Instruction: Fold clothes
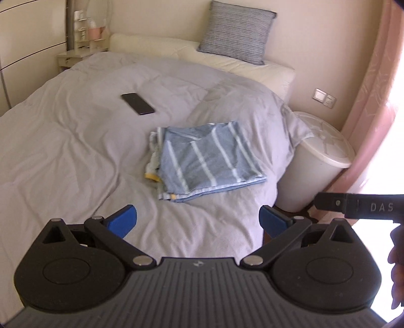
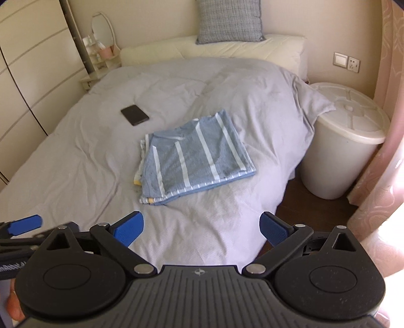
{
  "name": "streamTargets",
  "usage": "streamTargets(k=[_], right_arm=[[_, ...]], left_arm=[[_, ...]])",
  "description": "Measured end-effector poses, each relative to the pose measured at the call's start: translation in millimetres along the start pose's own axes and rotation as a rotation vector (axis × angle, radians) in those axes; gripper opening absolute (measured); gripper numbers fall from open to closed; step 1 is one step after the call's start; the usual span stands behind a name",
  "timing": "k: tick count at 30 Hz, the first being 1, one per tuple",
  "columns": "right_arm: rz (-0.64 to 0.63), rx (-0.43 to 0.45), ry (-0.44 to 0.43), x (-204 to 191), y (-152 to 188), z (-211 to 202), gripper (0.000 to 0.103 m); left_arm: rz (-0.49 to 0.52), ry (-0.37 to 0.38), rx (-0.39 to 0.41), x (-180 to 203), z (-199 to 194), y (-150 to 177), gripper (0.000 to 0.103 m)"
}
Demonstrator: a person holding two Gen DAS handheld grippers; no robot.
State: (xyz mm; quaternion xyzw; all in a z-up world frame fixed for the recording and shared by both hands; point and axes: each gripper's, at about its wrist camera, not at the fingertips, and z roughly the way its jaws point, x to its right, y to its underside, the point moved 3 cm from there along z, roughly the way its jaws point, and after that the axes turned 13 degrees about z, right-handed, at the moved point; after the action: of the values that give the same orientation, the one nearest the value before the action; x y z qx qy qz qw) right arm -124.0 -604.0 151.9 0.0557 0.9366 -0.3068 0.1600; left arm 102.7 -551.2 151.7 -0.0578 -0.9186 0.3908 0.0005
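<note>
Clothes [image 1: 202,164], folded, lie on the bed [image 1: 75,151] ahead of both grippers, touching neither. Left gripper [image 1: 198,220] and right gripper [image 2: 202,227] stand spread wide, empty. Only the right view shows the floor [image 2: 298,199] beside the bin [image 2: 341,151].

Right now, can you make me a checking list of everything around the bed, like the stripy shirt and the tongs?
Surface: grey duvet covers the bed, wrinkled.
Job's things: blue striped garment lies folded flat near the bed's right edge; yellow trim shows at its left.
Clutter: dark phone lies on the duvet, apart from the garment.
Tongs: left tongs and right tongs open, nothing between them, short of the garment.
Cables: nothing seen.
Surroundings: grey cushion, lidded white bin beside the bed, pink curtain, wall socket.
</note>
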Motion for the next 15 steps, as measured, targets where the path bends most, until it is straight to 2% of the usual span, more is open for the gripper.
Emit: streamTargets(k=[4,15], right_arm=[[-0.011,-0.015,0.025,-10,8,-1,0.101],[-0.064,-0.051,0.008,-24,8,7,0.101]], left_arm=[[-0.010,-0.033,-0.001,-5,-5,4,0.101],[-0.048,-0.111,-0.031,-9,-7,3,0.102]])
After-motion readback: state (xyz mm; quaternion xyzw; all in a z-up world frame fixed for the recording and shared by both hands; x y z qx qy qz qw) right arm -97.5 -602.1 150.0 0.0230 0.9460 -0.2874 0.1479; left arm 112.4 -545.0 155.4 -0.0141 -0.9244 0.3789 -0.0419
